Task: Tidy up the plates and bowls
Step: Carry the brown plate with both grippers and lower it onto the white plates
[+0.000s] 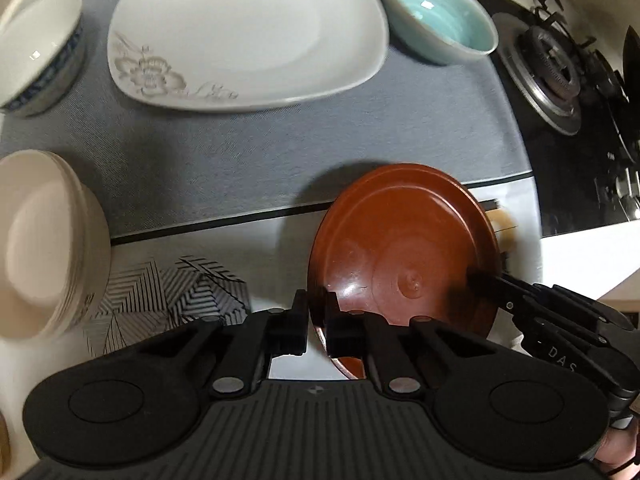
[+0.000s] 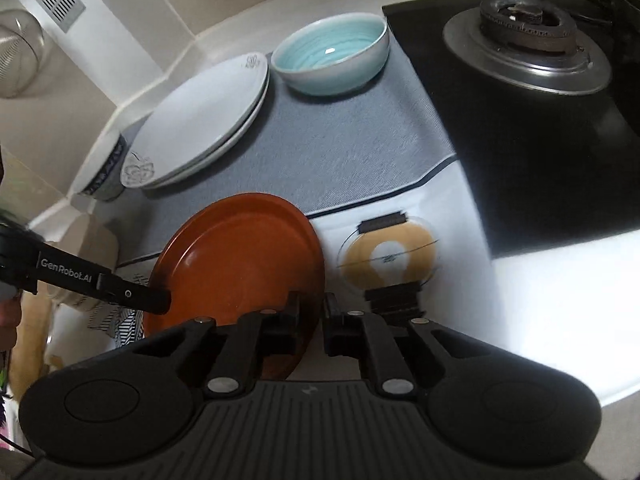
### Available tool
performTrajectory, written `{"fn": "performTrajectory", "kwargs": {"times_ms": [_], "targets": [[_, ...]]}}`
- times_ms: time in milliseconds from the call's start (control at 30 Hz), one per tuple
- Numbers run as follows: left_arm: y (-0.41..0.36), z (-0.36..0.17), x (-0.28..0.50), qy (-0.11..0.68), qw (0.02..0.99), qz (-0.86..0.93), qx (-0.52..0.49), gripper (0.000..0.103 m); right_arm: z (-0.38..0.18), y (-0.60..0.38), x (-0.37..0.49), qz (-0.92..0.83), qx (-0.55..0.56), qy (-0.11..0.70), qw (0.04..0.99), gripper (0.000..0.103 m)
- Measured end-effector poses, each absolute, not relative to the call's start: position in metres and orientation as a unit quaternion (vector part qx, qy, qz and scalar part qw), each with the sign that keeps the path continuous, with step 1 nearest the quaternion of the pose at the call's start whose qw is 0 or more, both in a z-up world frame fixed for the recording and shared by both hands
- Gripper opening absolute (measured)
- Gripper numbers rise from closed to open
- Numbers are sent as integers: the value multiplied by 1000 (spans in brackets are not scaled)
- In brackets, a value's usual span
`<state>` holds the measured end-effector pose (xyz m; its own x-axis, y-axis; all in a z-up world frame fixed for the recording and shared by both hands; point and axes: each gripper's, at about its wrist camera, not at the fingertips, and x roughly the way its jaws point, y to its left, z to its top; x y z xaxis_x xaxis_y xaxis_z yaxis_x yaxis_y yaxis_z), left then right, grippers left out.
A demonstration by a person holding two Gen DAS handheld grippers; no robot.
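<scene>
A brown round plate (image 1: 404, 248) hangs tilted above the mat, held by both grippers. My left gripper (image 1: 318, 312) is shut on its near left rim. My right gripper (image 2: 314, 316) is shut on its right rim (image 2: 240, 256). The right gripper's fingers (image 1: 504, 284) also show in the left wrist view, and the left gripper's fingers (image 2: 132, 294) in the right wrist view. On the grey mat (image 1: 280, 152) lie stacked white flowered plates (image 1: 248, 32), a teal bowl (image 1: 440, 20) and a blue-patterned white bowl (image 1: 36, 52). A cream bowl stack (image 1: 44, 240) stands at the left.
A black gas stove with a burner (image 2: 524, 40) lies to the right of the mat. A round yellow bulb print (image 2: 388, 260) marks the white cloth. A glass jar (image 2: 20, 52) stands at the far left wall.
</scene>
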<state>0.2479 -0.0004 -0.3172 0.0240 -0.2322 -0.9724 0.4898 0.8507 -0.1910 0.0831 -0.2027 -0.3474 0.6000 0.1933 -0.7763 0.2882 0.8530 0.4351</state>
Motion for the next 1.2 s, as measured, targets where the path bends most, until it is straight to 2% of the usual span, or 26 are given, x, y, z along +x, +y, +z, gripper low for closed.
{"fn": "performTrajectory", "kwargs": {"times_ms": [333, 633, 1200], "targets": [[-32, -230, 225, 588, 769, -226, 106, 9, -294, -251, 82, 24, 274, 395, 876, 11], [-31, -182, 220, 544, 813, -195, 76, 9, -258, -262, 103, 64, 262, 374, 887, 12], [35, -160, 289, 526, 829, -192, -1, 13, -210, -200, 166, 77, 206, 348, 911, 13]]}}
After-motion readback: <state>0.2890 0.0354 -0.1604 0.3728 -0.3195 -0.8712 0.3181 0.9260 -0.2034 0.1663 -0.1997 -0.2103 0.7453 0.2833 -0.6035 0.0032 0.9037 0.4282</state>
